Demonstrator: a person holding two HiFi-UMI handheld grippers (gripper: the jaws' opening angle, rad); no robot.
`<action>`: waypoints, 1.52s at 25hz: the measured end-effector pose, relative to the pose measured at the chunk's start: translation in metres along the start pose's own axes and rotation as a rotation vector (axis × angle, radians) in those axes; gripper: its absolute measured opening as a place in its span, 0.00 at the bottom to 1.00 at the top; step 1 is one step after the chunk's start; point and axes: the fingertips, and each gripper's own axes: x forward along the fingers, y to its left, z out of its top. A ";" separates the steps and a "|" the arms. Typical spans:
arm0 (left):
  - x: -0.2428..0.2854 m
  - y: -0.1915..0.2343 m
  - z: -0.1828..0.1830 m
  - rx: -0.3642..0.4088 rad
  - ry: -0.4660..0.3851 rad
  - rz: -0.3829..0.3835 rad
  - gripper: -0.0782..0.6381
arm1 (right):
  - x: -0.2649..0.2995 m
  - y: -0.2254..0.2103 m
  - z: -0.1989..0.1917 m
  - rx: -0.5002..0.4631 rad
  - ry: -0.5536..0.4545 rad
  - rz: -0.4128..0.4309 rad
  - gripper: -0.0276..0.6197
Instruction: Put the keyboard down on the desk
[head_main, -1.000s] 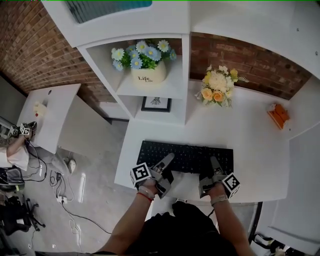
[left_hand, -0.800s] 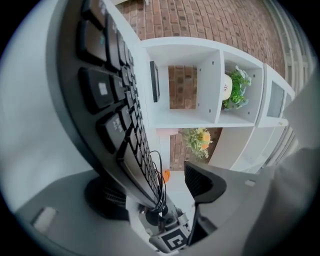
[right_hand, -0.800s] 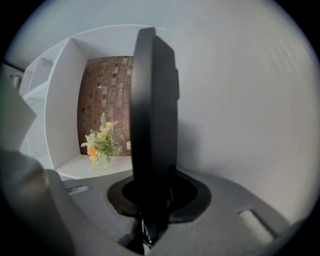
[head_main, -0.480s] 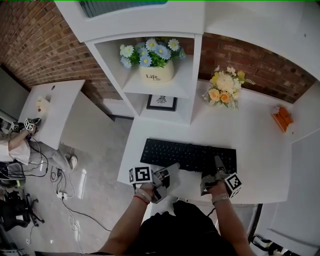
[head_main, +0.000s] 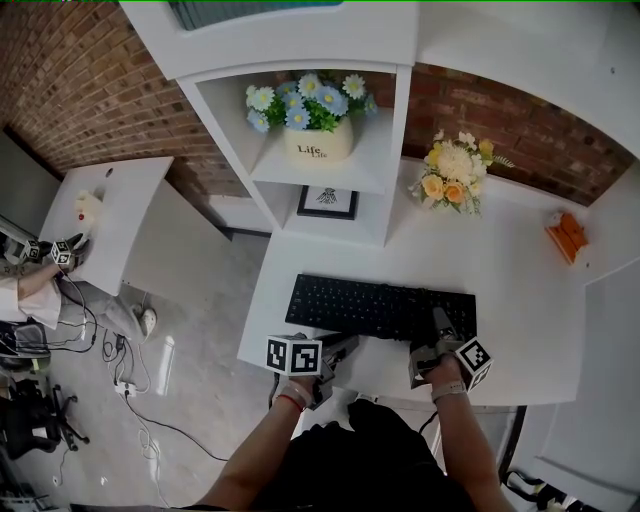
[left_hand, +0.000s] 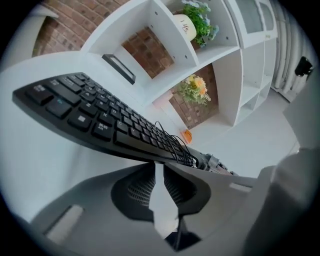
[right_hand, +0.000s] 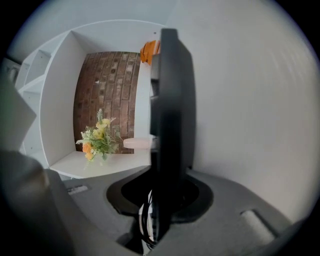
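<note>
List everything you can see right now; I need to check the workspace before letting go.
Keyboard: one, black, along the desk's front.
Desk: one, white, centre.
Shelf unit: one, white, at the desk's back left.
Flower pot: one, cream with blue and white flowers, upper shelf.
Picture frame: one, black, compartment below the pot.
Bouquet: one, yellow and orange, back of the desk.
Small object: one, orange, desk's right end; too small to identify.
Side table: one, white, left of the desk.
Cables: several, light and dark, floor at left.
Left hand-held gripper: one, grey, before the keyboard; jaws just closed, nothing between them.
Right hand-held gripper: one, grey, shut on the keyboard's front right edge.
</note>
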 end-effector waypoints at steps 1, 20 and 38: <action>0.000 0.000 0.000 -0.006 -0.005 0.000 0.18 | 0.000 0.001 -0.001 -0.008 0.018 -0.009 0.18; 0.000 0.008 0.017 -0.090 -0.134 0.006 0.13 | -0.041 0.004 -0.031 -0.359 0.461 0.041 0.31; 0.004 0.017 0.010 -0.150 -0.086 0.037 0.13 | -0.075 -0.028 -0.047 -0.830 0.770 -0.149 0.13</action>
